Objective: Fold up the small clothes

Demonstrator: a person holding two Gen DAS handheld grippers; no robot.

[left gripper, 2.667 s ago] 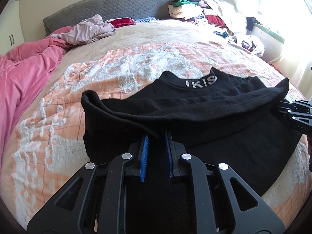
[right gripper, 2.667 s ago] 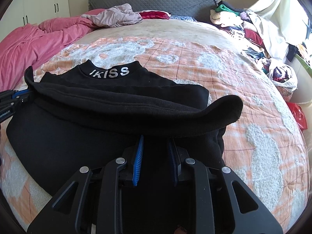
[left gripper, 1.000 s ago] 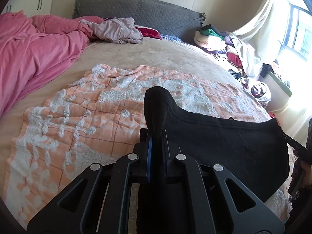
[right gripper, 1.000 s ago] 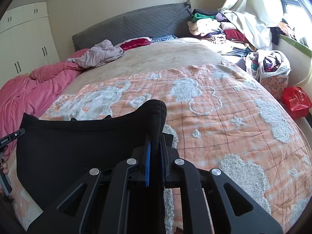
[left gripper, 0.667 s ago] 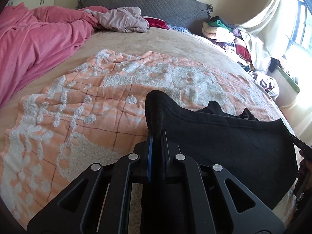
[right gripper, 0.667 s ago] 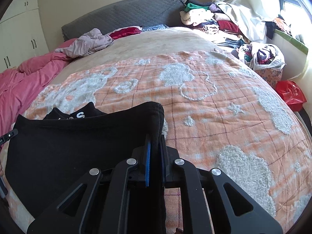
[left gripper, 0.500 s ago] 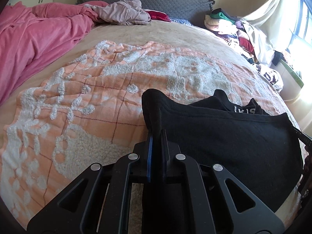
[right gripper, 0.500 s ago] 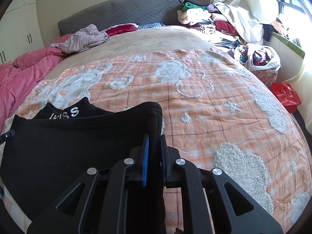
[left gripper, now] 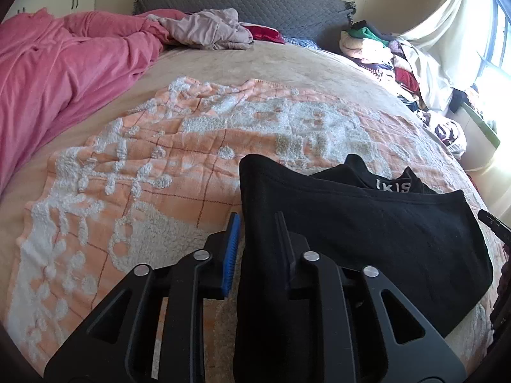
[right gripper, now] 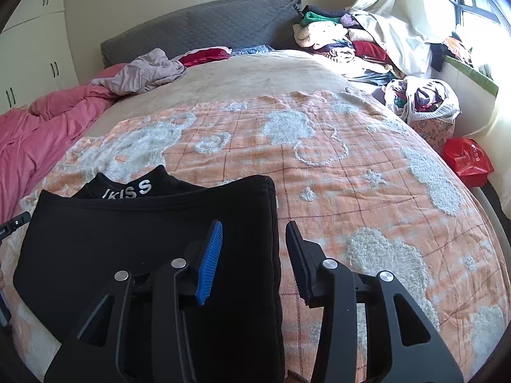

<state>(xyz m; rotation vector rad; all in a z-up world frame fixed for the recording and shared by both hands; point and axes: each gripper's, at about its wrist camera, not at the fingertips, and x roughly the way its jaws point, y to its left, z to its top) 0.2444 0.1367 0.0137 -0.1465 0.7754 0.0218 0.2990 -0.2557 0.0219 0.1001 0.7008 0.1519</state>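
A black top (left gripper: 367, 239) lies folded in half on the orange-and-white blanket (left gripper: 143, 172). Its collar with white letters (left gripper: 392, 186) peeks out beyond the folded edge. My left gripper (left gripper: 258, 217) straddles the fold's left corner. Its jaws are opening, and the blue pad stands off the cloth. In the right wrist view the same top (right gripper: 143, 239) and collar (right gripper: 127, 191) show. My right gripper (right gripper: 255, 225) is over the top's right edge, jaws opening wide, with the cloth lying loose between them. A tip of each gripper shows at the edge of the other's view.
A pink duvet (left gripper: 64, 70) covers the bed's left side. A mauve garment (left gripper: 204, 32) lies by the grey headboard (left gripper: 255, 0). Piled clothes (right gripper: 345, 41), a full bag (right gripper: 421, 102) and a red bag (right gripper: 468, 159) stand to the right of the bed.
Both grippers carried the top's lower edge forward over its body toward the collar, then lowered it. Both jaws, shut on the corners before, now stand apart and the cloth lies flat.
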